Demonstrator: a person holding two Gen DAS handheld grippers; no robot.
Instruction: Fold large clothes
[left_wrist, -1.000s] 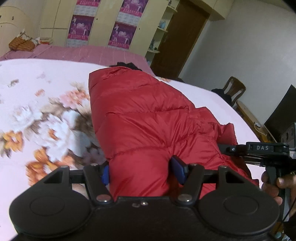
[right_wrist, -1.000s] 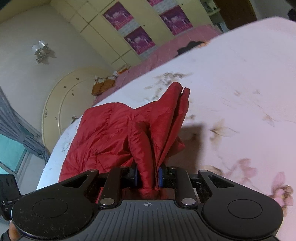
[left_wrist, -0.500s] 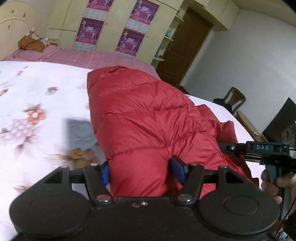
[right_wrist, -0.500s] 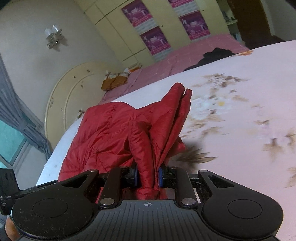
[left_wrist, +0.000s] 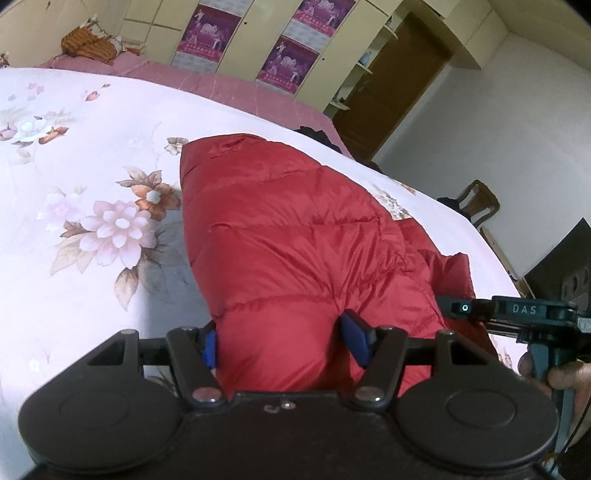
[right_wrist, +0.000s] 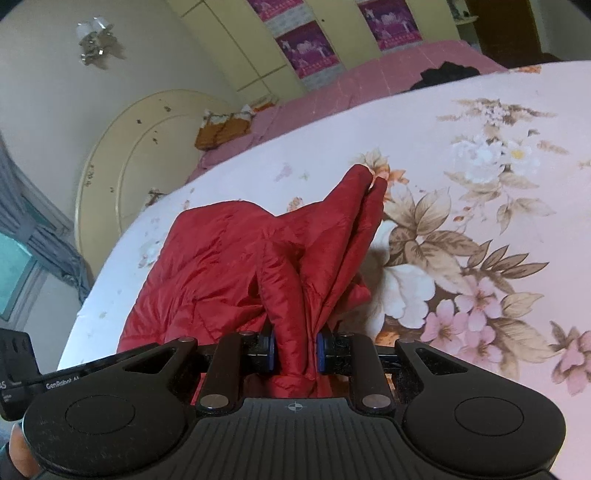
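Note:
A red quilted down jacket (left_wrist: 295, 236) lies on a bed with a pale floral sheet (left_wrist: 74, 221). My left gripper (left_wrist: 282, 341) is shut on a thick puffy fold of the jacket, its blue pads pressed into both sides. My right gripper (right_wrist: 294, 350) is shut on a thinner bunched fold of the same jacket (right_wrist: 221, 258), and a pointed flap (right_wrist: 364, 184) stretches away from it over the sheet. The right gripper's body also shows at the right edge of the left wrist view (left_wrist: 517, 314).
The floral sheet (right_wrist: 480, 221) spreads all around the jacket. A pink bedspread (left_wrist: 229, 88), wardrobes with purple posters (left_wrist: 288, 62) and a brown door (left_wrist: 399, 81) stand behind. A wooden chair (left_wrist: 480, 199) stands at the right. A cream round headboard (right_wrist: 140, 155) stands at the left.
Both grippers, still shut on the jacket, have carried it across the bed. The floral print slid beneath, and the jacket now sits lower, nearer the sheet.

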